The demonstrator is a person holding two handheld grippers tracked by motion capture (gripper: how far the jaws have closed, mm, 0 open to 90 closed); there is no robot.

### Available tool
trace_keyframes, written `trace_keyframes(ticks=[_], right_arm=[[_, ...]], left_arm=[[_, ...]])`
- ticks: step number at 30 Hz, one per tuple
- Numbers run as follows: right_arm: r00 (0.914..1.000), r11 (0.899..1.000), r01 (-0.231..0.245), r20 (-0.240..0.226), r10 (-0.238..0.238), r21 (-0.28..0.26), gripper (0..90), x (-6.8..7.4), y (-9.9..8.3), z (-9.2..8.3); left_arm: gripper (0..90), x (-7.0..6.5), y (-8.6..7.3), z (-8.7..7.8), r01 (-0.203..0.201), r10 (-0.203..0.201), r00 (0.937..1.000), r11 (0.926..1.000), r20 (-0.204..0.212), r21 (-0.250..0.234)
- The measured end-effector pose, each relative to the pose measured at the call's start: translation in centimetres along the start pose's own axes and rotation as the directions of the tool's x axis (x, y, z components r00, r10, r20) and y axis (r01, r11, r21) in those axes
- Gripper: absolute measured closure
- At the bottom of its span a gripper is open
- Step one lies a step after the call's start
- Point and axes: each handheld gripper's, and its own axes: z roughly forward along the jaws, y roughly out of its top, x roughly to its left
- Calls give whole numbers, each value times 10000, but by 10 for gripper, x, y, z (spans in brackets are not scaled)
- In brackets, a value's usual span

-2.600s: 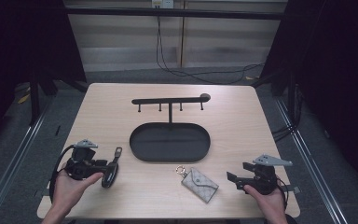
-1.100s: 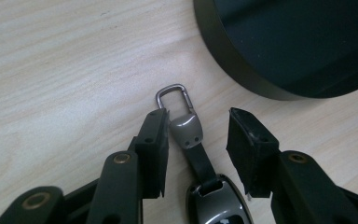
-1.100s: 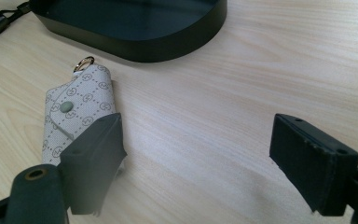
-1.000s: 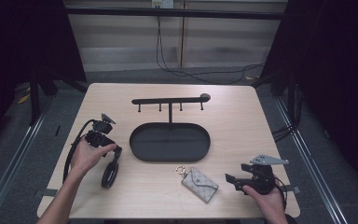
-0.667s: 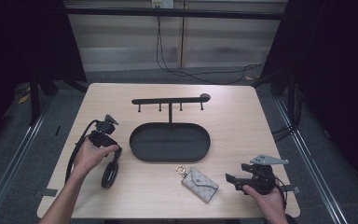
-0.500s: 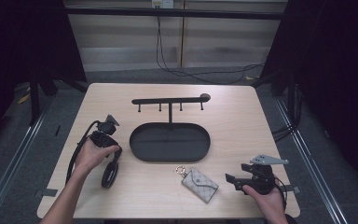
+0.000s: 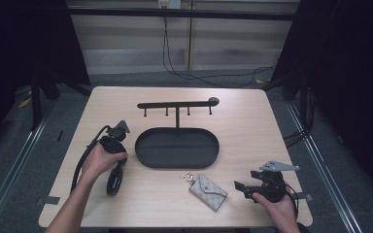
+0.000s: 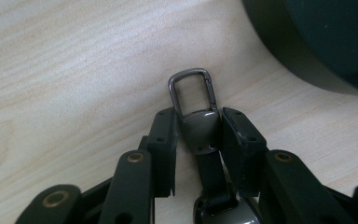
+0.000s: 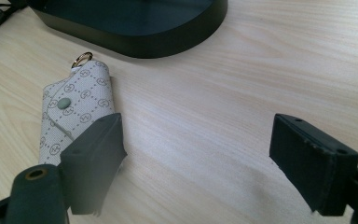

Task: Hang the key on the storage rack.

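A black strap keychain [image 7: 113, 182] lies on the table left of the oval tray [image 7: 145, 158]. Its domed metal cap [image 8: 200, 130] and grey clasp [image 8: 192, 88] sit between my left gripper's pads. The left gripper [image 8: 199, 128] has just been closing, and both pads now press on the cap. In the high view a hand holds that gripper [image 7: 114, 141] by the tray's left end. My right gripper [image 9: 200, 154] stands open near the front right, its jaws wide apart over bare wood. A cream monogram key pouch [image 9: 72, 112] with a gold ring lies just beside its left jaw, not between the jaws.
A black hook rack [image 7: 177, 104] rises behind the tray on a thin post. The pouch [image 7: 208, 191] lies just in front of the tray. The right gripper [image 7: 240, 187] is near the table's front edge, its cable trailing behind. Dark floor surrounds the table.
The left hand left the front left corner, came to the tray's left end, then slid a little nearer the tray. The right hand stayed put.
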Motion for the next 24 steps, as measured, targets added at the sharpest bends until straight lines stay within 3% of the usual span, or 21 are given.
trace_keyframes(ticks=[4,6,11,13,24], right_arm=[[10000,10000,15,0,-15,6,175,0,0,0],[10000,10000,20,3,-20,13,175,0,0,0],[10000,9999,63,-23,-63,92,176,1,0,0],[10000,9999,90,-35,-90,95,176,1,0,1],[10000,9997,74,20,-74,218,177,1,0,2]], left_arm=[[663,-5,7,1,-26,43,9994,9988,-351,480],[665,-4,9,1,92,-74,9995,9981,-292,604],[689,-4,13,1,-150,174,9996,9949,-233,998],[694,-4,15,2,116,-90,9996,9944,-250,1055],[709,-3,16,1,2,25,9997,9937,-240,1124]])
